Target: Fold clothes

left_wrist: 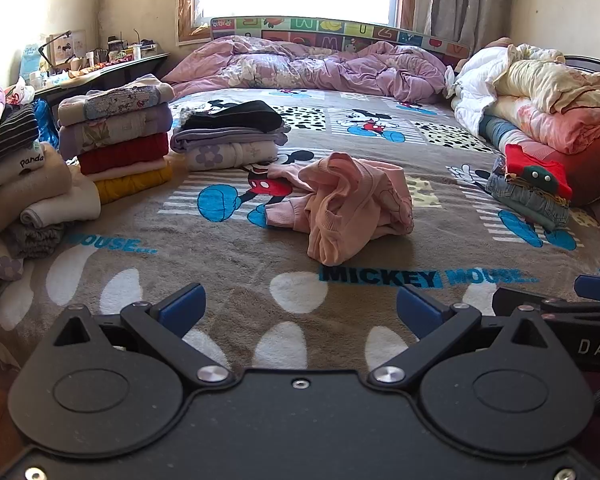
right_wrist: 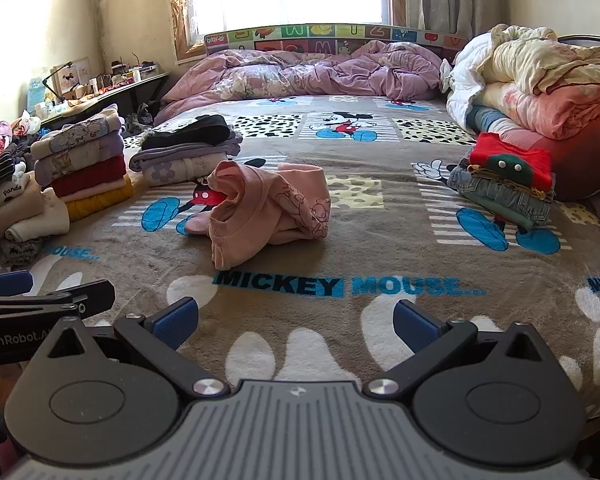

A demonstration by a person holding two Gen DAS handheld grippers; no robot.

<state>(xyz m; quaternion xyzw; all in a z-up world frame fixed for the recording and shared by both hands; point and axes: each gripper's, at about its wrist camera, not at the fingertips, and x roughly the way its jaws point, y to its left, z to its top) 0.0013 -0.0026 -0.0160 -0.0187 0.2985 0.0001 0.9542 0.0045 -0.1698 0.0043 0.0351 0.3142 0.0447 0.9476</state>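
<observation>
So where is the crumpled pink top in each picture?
Left wrist view: the crumpled pink top lies a little right of the middle, on the blanket.
Right wrist view: the same pink top lies a little left of the middle.
Shared landmark: the blue MICKEY MOUSE lettering on the blanket sits just in front of it in both views.
</observation>
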